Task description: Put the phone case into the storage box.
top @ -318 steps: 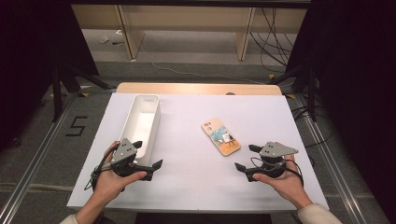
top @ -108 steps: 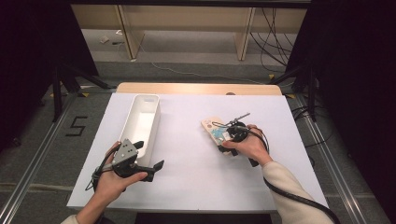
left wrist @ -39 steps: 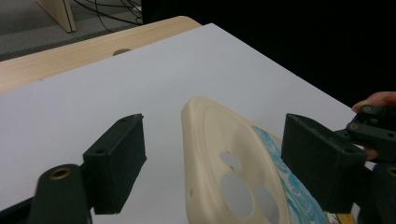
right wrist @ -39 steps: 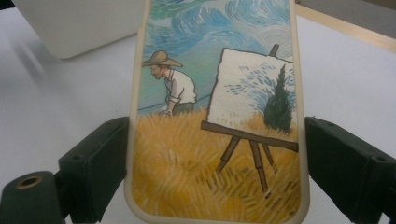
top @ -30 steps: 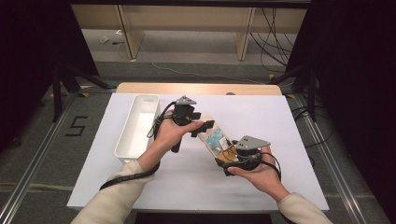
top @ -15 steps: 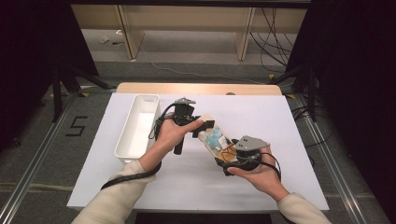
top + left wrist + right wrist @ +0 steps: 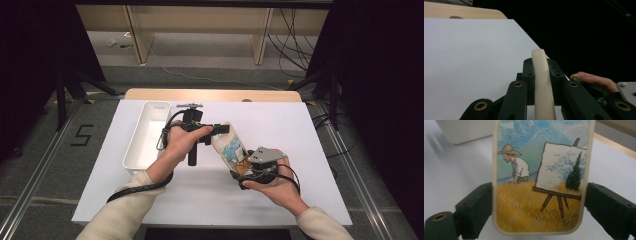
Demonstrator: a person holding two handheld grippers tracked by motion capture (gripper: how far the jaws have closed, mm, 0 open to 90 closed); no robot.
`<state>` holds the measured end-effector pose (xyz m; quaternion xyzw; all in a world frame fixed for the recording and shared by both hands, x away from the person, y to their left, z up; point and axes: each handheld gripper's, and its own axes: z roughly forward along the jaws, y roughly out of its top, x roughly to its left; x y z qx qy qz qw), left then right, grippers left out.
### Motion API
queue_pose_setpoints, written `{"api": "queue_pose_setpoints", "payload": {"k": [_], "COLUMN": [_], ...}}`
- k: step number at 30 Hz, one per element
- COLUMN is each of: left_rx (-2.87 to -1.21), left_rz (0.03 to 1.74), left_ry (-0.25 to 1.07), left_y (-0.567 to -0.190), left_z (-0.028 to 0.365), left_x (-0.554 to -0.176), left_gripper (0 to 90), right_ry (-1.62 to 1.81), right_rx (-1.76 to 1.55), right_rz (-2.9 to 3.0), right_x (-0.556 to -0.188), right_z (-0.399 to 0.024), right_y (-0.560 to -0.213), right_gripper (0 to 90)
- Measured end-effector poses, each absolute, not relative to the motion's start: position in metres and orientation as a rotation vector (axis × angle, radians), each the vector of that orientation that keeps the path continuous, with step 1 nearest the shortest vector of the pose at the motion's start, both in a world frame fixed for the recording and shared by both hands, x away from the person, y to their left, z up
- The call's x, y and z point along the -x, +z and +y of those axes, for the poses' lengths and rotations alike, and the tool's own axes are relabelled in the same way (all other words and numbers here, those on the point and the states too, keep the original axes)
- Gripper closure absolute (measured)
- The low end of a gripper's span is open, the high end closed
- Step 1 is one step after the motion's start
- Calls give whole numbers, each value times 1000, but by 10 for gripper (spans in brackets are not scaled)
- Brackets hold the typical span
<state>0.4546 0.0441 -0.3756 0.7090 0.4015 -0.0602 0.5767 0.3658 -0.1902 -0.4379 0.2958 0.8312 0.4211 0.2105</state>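
Phone case (image 7: 231, 147) is hanging above the table (image 7: 310, 125), right gripper (image 7: 248, 168) clamping its wide sides while left gripper (image 7: 220, 129) has just been closing, now pinching its top edge. Risk, I judge: opposing pulls twisting it free, dropping it beside the tray (image 7: 145, 137).

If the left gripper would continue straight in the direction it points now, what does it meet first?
Probably the person's right hand and right gripper, just beyond the phone case that the left gripper clamps; depth is uncertain.
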Motion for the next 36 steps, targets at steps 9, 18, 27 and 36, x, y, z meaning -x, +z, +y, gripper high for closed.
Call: {"api": "queue_pose_setpoints", "payload": {"k": [9, 18, 27, 36], "left_rx": [-1655, -1741, -1809, -1853], "left_rz": [882, 825, 720, 600], "left_ry": [-15, 56, 73, 42], "left_y": [-361, -361, -361, -359], "left_z": [47, 45, 39, 33], "left_x": [-449, -446, -440, -434], "left_gripper": [793, 792, 792, 792], "right_ry": [1164, 1197, 1246, 1259], "right_rx": [-800, -833, -862, -851], "right_rz": [2315, 2311, 2325, 2334], "right_x": [-370, -376, -379, -381], "right_z": [-197, -204, -213, -217], "right_y": [-439, -439, -438, -439], "right_gripper": [116, 111, 115, 129]}}
